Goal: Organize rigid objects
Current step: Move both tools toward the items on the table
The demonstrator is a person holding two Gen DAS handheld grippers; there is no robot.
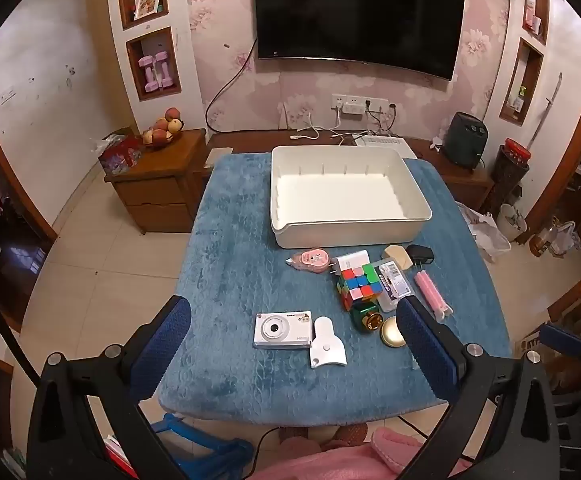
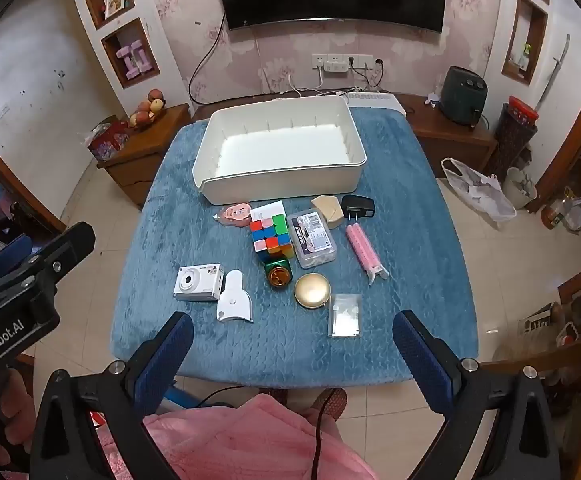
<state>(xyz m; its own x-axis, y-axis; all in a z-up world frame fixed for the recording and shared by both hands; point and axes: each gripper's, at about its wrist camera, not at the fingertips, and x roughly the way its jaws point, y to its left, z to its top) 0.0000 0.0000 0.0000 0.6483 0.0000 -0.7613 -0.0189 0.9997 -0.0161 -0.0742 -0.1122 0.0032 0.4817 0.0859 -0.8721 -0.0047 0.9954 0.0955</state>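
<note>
Left wrist view: the left gripper (image 1: 292, 344) is hanging wide and empty above a camera (image 1: 282, 330), with the white bin (image 1: 286, 232) sitting farther back.

Right wrist view: the right gripper (image 2: 292, 354) is also gaping empty; the crowded cube (image 2: 271, 236) and neighbours are risking knocks.

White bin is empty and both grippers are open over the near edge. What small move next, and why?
Probably lower the left gripper onto the camera. It lies apart from the clutter, nearest that gripper, with bare cloth beside it for the fingers. The white bin holds nothing, and the right gripper hovers over the round gold case.
</note>
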